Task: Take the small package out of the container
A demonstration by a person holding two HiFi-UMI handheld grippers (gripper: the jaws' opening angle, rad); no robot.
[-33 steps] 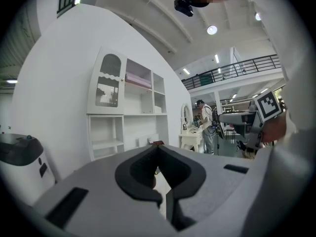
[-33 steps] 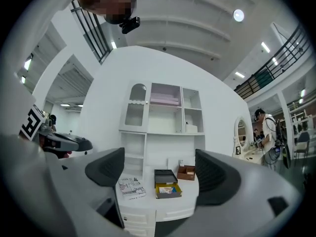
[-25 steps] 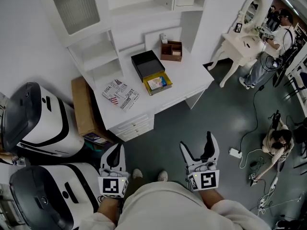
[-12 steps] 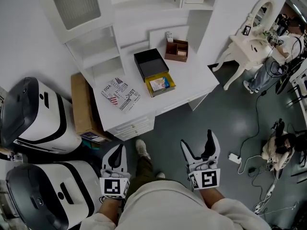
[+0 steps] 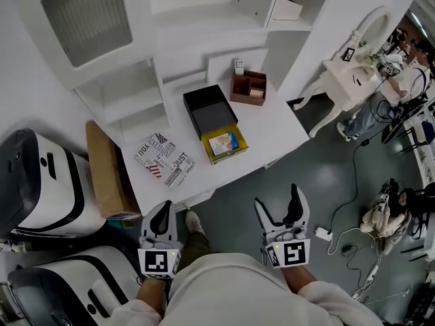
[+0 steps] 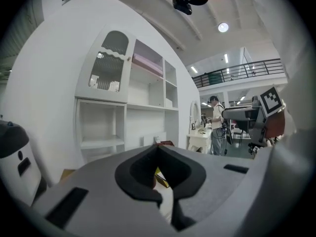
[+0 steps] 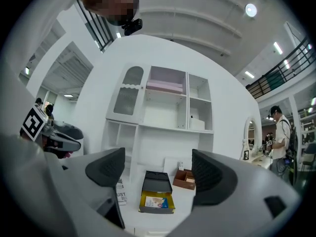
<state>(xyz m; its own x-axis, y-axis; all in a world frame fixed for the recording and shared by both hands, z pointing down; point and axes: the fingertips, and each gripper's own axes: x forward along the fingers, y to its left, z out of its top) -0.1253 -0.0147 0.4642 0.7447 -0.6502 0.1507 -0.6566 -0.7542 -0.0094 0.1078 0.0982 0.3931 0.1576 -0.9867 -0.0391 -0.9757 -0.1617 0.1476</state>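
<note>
Right gripper [image 5: 279, 206] spread wide, empty; left gripper [image 5: 162, 217] clamped on nothing, both short of the desk [image 5: 272, 124]. Small package [image 5: 223, 142] lies in the open yellow box [image 5: 230, 158]. Best bring the right down square over it.

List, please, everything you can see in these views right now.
Desk: one, white, centre, shelves behind.
Container: one, black with yellow inside, open, on the desk.
Small package: one, white and blue, inside the container.
Organiser: one, brown, desk's back.
Printed sheet: one, white, desk's front left.
Cardboard box: one, brown, left of the desk.
Dressing table: one, white, far right.
Left gripper: one, black and white, shut, empty, bottom left.
Right gripper: one, black and white, open, empty, bottom right.
</note>
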